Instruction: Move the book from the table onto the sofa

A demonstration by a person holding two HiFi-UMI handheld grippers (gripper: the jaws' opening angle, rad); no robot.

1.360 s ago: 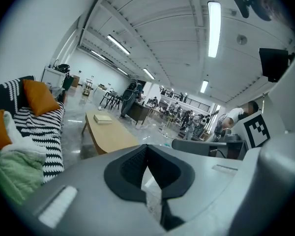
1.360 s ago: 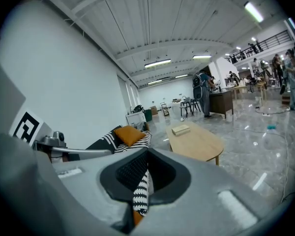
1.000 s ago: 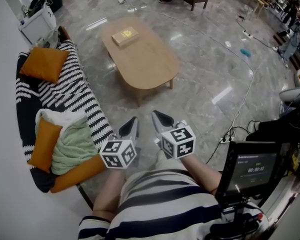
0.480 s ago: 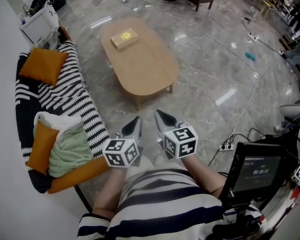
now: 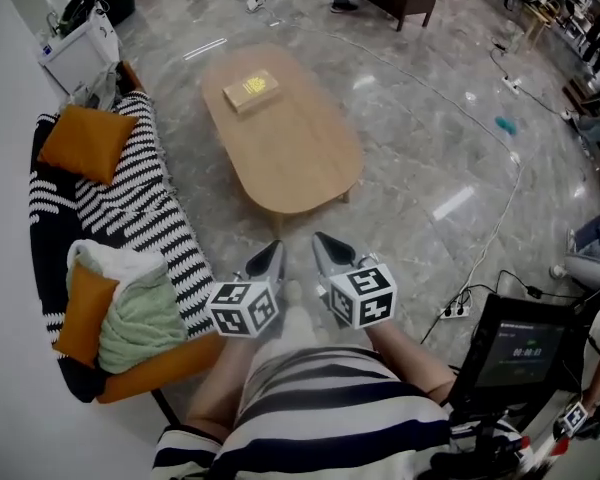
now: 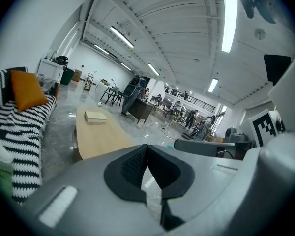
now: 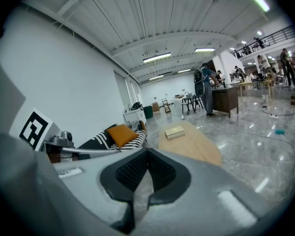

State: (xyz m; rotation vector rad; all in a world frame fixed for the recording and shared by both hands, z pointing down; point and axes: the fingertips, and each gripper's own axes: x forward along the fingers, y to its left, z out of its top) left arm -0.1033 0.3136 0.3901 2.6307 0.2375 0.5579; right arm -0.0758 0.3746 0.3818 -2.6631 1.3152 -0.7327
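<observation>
Both tools have advanced with the person toward the surface [image 5: 305, 163], whose near end now sits closer ahead of the tips than a second ago.

- Left tool [image 5: 272, 250]: closed, nothing between the jaws. The left gripper view shows the dark pads meeting at the tip.
- Right tool [image 5: 321, 241]: closed too and empty, with the pads together in its own view.
- The two tools are held side by side above the grey floor [image 5: 430, 148], short of the surface and touching nothing.
- Book [image 5: 251, 89]: lies flat near the far end of the surface, toward its left edge and well apart from both tools.
- Sofa [image 5: 130, 203]: black-and-white striped, running along the left of the surface.
- An orange cushion [image 5: 85, 143] sits at the sofa's far end and a green blanket [image 5: 140, 313] is bundled at the near end.
</observation>
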